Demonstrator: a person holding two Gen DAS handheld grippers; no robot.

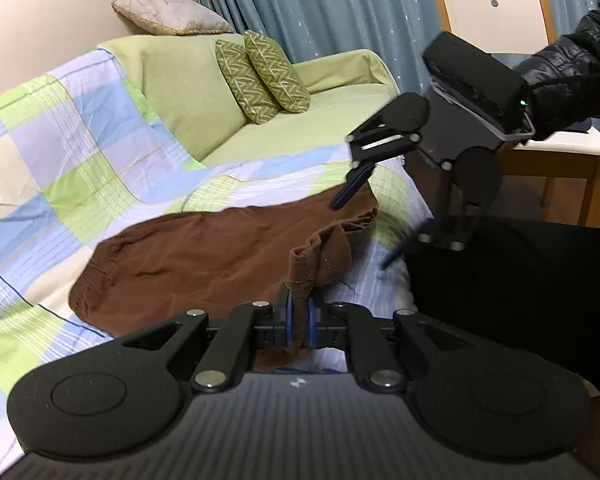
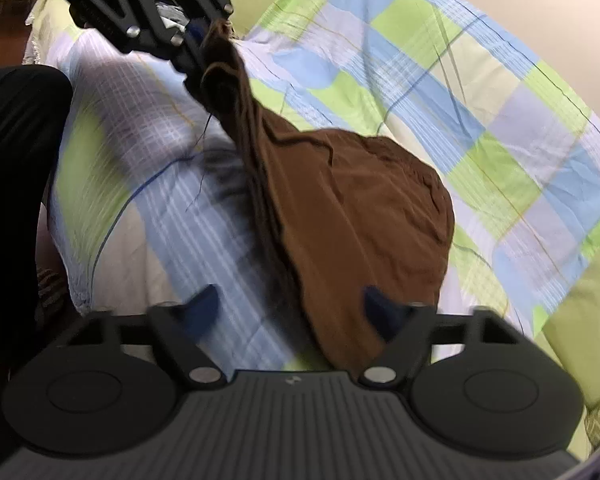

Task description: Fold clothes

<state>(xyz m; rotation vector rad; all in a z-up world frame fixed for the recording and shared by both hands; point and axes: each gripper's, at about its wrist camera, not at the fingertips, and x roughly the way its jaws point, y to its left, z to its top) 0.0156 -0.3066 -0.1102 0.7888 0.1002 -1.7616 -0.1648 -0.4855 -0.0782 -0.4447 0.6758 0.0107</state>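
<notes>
A brown garment (image 1: 203,264) lies on a checked blue, green and white sheet (image 1: 79,152) over a sofa. My left gripper (image 1: 300,322) is shut on a bunched corner of the garment and lifts it; in the right wrist view the left gripper (image 2: 197,46) holds that corner up, and the cloth (image 2: 360,216) hangs down from it in a taut fold. My right gripper (image 2: 291,304) is open, with its fingers either side of the garment's near edge. In the left wrist view the right gripper (image 1: 364,232) hovers open above the garment's far end.
The green sofa (image 1: 300,128) carries two patterned green cushions (image 1: 259,76) and a beige pillow (image 1: 167,14). A wooden chair (image 1: 556,148) stands at the right before blue curtains (image 1: 340,8). The person's dark-clothed legs (image 1: 512,288) are next to the sofa edge.
</notes>
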